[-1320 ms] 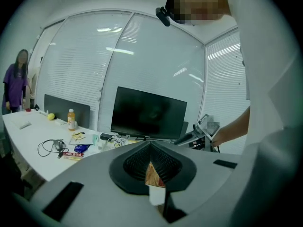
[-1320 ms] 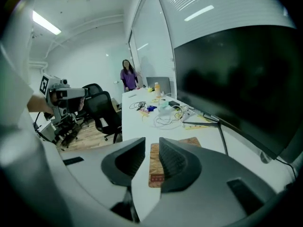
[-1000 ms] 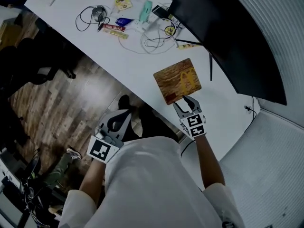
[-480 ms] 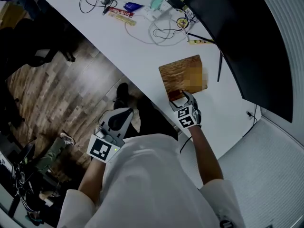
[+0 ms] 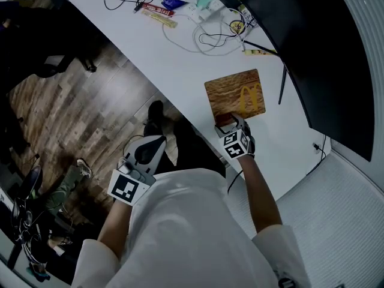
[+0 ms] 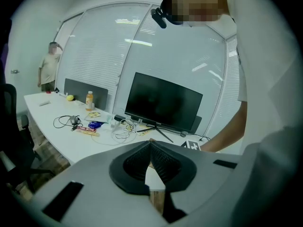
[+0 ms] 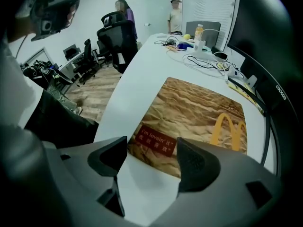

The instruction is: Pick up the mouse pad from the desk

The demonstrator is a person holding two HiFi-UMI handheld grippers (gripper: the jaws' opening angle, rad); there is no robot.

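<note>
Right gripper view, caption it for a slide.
Right gripper, jaws just opened and empty, over near edge of mouse pad on desk.

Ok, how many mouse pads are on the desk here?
1. The mouse pad lies near the front edge of the desk, just before the monitor. The monitor hides the strip of desk behind it, so another could sit there unseen.
</note>
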